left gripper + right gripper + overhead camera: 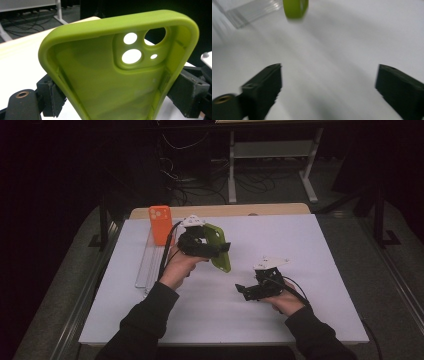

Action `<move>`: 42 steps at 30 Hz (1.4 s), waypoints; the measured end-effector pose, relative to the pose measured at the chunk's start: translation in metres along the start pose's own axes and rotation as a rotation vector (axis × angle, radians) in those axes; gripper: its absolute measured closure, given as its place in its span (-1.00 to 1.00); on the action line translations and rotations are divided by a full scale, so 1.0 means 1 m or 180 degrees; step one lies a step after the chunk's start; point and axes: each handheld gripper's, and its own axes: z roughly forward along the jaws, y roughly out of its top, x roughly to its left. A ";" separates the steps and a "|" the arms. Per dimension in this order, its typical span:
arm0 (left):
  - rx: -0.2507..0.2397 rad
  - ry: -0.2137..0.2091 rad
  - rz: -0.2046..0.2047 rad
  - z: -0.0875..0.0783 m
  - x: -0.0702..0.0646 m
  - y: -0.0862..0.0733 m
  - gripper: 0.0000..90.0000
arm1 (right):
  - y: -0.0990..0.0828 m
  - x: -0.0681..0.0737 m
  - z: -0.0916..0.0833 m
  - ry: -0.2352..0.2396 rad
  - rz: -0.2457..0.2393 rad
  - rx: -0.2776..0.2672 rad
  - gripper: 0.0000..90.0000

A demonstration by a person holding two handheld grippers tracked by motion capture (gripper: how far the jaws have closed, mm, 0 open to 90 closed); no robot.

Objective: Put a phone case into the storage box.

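A green phone case (218, 247) is held above the white table (300, 240), hollow side toward the camera in the left gripper view, where the green phone case (100, 82) sits between both black pads. My left gripper (216, 248) is shut on its two long sides. My right gripper (246, 291) is lower and to the right, near the table, pointing left. In the right gripper view its jaws stand wide apart with nothing between them, right gripper (328, 87), and the case's lower end (295, 8) hangs at the top. An orange phone case (161, 224) stands upright at the back left.
A clear plastic rack (148, 262) lies along the table's left side, with the orange case at its far end; the clear plastic rack (249, 12) also appears at top left in the right gripper view. Desk legs and cables lie beyond the table's far edge.
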 end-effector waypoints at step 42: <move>-0.0100 0.1293 -0.0028 -0.088 0.100 0.042 -0.70 | -0.054 -0.027 -0.040 -0.0025 0.0000 0.0156 -1.00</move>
